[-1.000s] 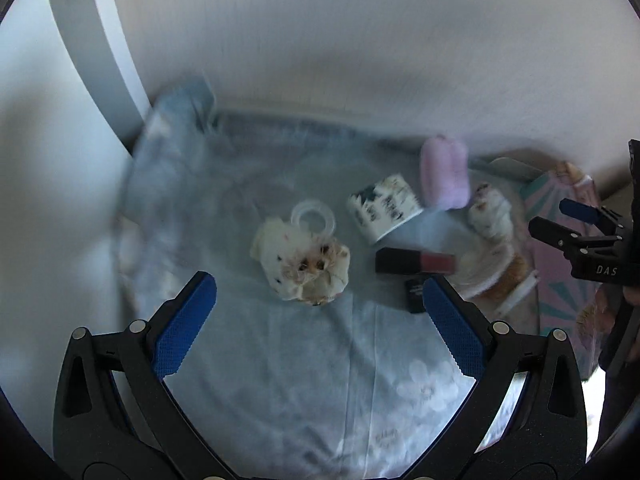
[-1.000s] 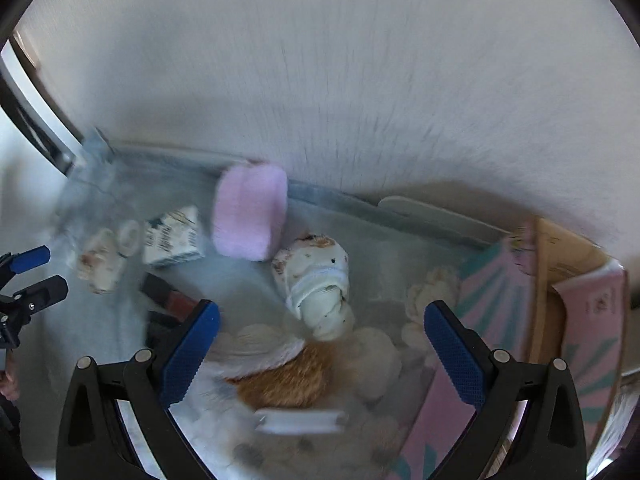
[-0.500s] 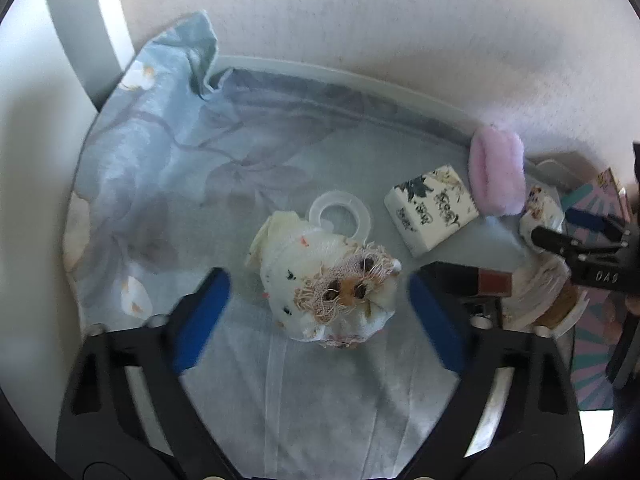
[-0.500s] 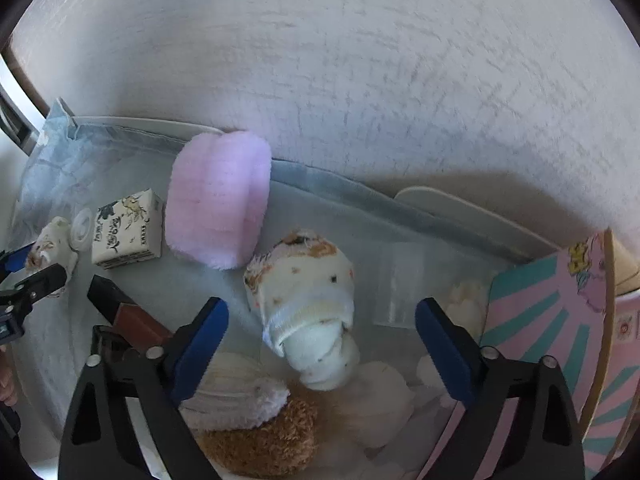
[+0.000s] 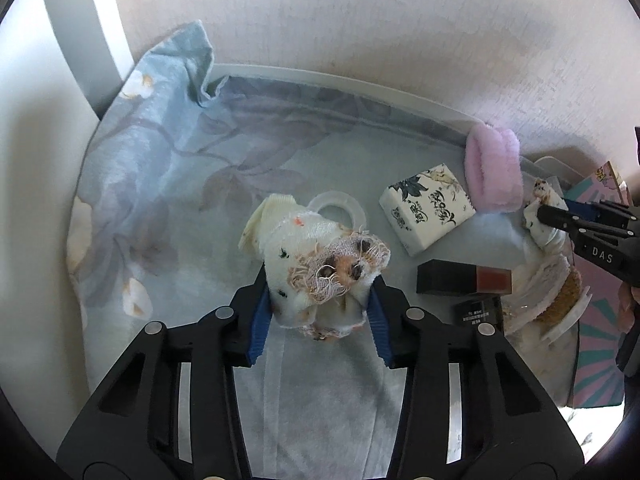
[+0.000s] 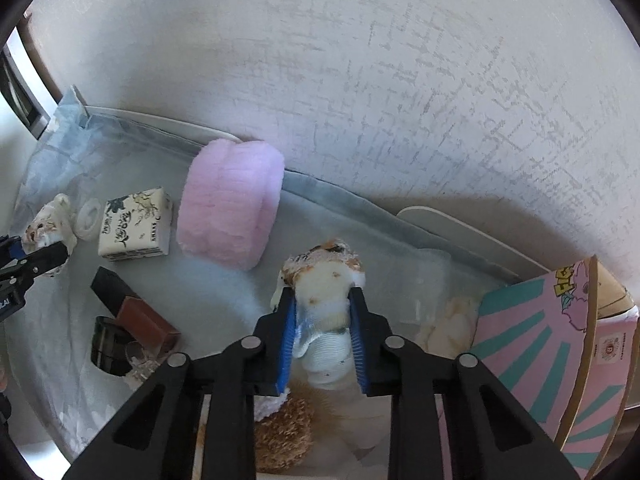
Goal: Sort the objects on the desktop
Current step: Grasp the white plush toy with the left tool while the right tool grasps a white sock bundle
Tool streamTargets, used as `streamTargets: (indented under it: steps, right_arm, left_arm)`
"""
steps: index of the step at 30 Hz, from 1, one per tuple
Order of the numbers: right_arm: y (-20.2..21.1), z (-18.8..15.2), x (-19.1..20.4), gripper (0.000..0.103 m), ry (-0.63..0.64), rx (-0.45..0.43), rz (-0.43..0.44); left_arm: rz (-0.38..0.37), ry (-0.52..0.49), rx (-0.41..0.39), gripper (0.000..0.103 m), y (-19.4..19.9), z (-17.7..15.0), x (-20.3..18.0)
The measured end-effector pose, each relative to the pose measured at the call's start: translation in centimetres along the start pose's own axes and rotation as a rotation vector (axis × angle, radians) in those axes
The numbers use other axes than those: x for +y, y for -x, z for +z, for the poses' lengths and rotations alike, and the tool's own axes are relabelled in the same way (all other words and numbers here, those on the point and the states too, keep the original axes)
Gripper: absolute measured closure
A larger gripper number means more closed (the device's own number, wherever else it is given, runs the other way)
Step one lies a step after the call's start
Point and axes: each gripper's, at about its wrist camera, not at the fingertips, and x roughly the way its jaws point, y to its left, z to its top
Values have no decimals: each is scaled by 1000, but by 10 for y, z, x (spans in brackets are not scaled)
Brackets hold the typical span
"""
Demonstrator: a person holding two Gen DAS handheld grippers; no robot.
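Left wrist view shows the left gripper (image 5: 318,304) with its jaws drawn in close on a rolled white sock (image 5: 316,268) with a frayed end, both blue pads (image 5: 260,320) pressed against the sock's sides. The sock lies on a pale blue floral cloth (image 5: 160,200), touching a clear plastic ring (image 5: 338,210) just behind it. To the right sits a small printed box (image 5: 426,210), and beyond that a pink fluffy roll (image 5: 494,174) against the wall. A dark lipstick box (image 5: 464,278) lies near the printed box, with a smaller black box (image 5: 478,314) just beside it.

At the right edge of that view the right gripper (image 5: 560,216) meets a second rolled sock (image 5: 540,210). From the right wrist view, the right gripper (image 6: 322,332) has its jaws narrowed onto this second rolled sock (image 6: 324,296), blue pads (image 6: 288,340) squeezing it on both sides. A brown bristly brush (image 6: 284,436) lies under it, close to the camera. The pink fluffy roll (image 6: 230,204) stands to the left, the printed box (image 6: 134,224) further left, and a pink and teal striped card (image 6: 532,352) leans at the right.
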Motion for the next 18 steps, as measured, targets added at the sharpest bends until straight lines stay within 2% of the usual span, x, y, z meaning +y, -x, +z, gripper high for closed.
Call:
streamTargets:
  steps: [9, 14, 18]
  right_arm:
    - [46, -2, -17, 82, -77, -65, 86]
    - [99, 5, -51, 82, -127, -134, 97]
    - [146, 2, -68, 82, -169, -177, 84]
  left_arm:
    - [-20, -9, -36, 68, 34, 1, 2]
    - [-32, -38, -80, 68, 77, 12, 13]
    - [-54, -69, -113, 68, 106, 32, -3]
